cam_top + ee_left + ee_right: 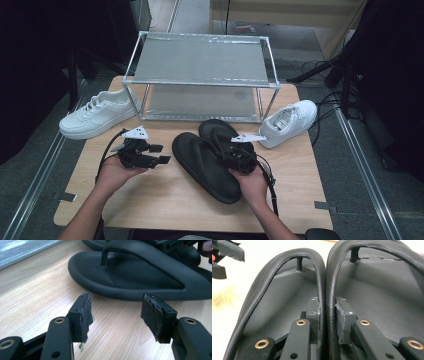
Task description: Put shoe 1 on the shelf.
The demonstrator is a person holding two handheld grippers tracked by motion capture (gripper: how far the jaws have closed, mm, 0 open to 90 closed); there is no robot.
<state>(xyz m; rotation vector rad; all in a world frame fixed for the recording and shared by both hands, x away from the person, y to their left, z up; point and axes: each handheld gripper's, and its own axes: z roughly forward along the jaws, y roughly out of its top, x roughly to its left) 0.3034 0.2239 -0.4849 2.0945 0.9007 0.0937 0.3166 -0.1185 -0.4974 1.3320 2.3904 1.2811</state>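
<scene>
The straps of two black sandals (324, 290), set side by side on the desk (165, 200), are clamped together by the right gripper (327, 312). The left gripper (116, 312) is held apart, empty, just beside them.

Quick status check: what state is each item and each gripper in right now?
Black sandals: side by side on the table, straps pinched together.
Right gripper: shut on the two adjoining straps.
Left gripper: open, holding nothing, beside the sandals.
Left white sneaker: upright on the table.
Right white sneaker: upright on the table.
Shoe rack: both shelves bare.
</scene>
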